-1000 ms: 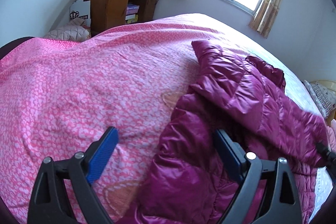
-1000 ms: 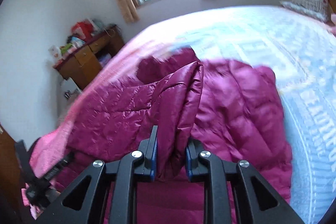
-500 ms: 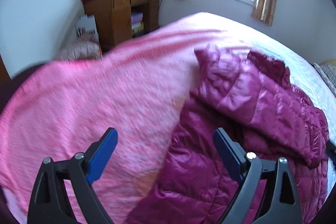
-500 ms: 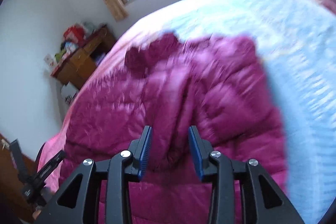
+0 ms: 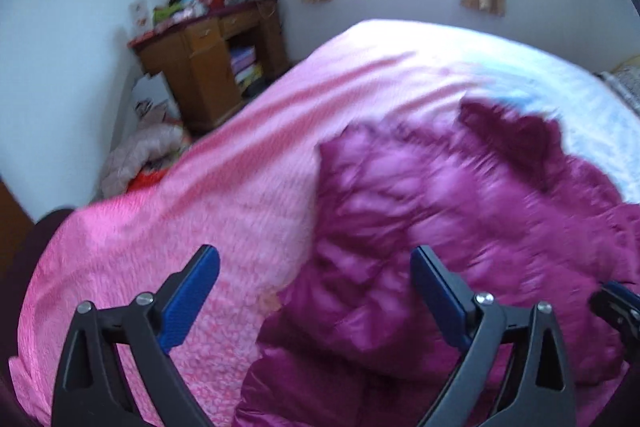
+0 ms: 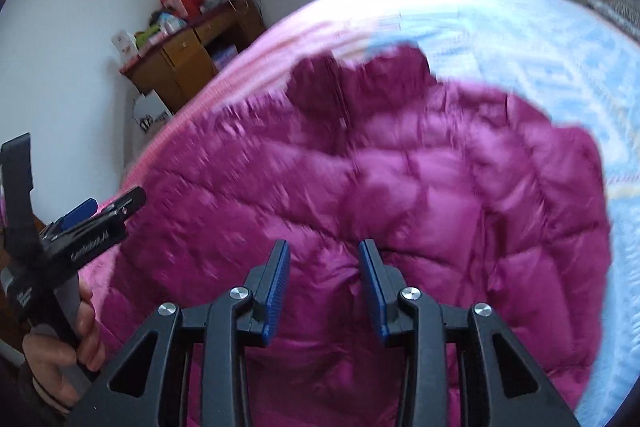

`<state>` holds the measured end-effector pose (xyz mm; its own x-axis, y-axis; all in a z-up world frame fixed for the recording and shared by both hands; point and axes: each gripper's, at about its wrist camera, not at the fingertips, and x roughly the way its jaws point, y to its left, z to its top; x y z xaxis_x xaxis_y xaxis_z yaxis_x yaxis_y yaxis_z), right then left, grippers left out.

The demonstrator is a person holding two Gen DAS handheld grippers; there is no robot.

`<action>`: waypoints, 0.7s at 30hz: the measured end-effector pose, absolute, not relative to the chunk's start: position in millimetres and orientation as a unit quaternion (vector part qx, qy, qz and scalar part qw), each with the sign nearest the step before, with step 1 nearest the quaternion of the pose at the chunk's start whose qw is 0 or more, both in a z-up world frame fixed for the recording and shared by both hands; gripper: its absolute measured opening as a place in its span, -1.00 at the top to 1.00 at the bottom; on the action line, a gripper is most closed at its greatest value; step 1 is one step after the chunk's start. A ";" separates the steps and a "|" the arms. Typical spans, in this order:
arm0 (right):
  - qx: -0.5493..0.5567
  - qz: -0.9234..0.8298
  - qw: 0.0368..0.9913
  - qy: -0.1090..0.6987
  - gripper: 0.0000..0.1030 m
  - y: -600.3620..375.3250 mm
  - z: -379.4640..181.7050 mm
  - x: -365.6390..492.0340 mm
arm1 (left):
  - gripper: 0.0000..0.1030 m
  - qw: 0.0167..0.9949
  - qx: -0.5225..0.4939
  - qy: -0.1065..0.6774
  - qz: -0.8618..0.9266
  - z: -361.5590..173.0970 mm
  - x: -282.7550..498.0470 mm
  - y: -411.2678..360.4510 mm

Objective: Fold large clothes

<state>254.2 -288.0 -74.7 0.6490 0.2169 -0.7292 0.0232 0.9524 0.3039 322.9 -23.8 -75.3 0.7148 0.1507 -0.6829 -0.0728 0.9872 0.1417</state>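
Observation:
A magenta quilted down jacket (image 6: 400, 187) lies spread on the bed, collar toward the window. My right gripper (image 6: 325, 251) hovers just above its near part, open with a narrow gap; the pads touch no fabric. In the left wrist view the jacket (image 5: 460, 227) fills the right half. My left gripper (image 5: 314, 259) hangs wide open over the jacket's left edge and the pink bedcover (image 5: 200, 207), holding nothing. A hand carries the left gripper (image 6: 96, 223) at the jacket's left side. The tip of the right gripper (image 5: 616, 303) shows at the right edge.
The bedcover turns light blue (image 6: 520, 39) beyond the jacket. A wooden desk (image 5: 208, 63) piled with boxes stands by the far wall, left of the window. A heap of clothes (image 5: 140, 155) lies on the floor beside the bed. A pillow (image 5: 624, 83) is far right.
My right gripper let go of the raised jacket fold and opened; the fold dropped flat onto the jacket. My left gripper stayed wide open while it shifted and rolled.

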 end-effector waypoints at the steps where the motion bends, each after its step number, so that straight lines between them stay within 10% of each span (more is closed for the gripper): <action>1: 0.146 0.057 0.896 0.416 0.28 -289.6 -80.8 252.6 | -0.92 0.920 0.050 0.382 0.071 -84.7 323.9 -19.7; 21: 0.226 0.107 0.900 0.357 0.27 -314.5 -44.9 305.4 | -1.00 0.907 0.079 0.397 0.118 -102.4 301.7 -5.5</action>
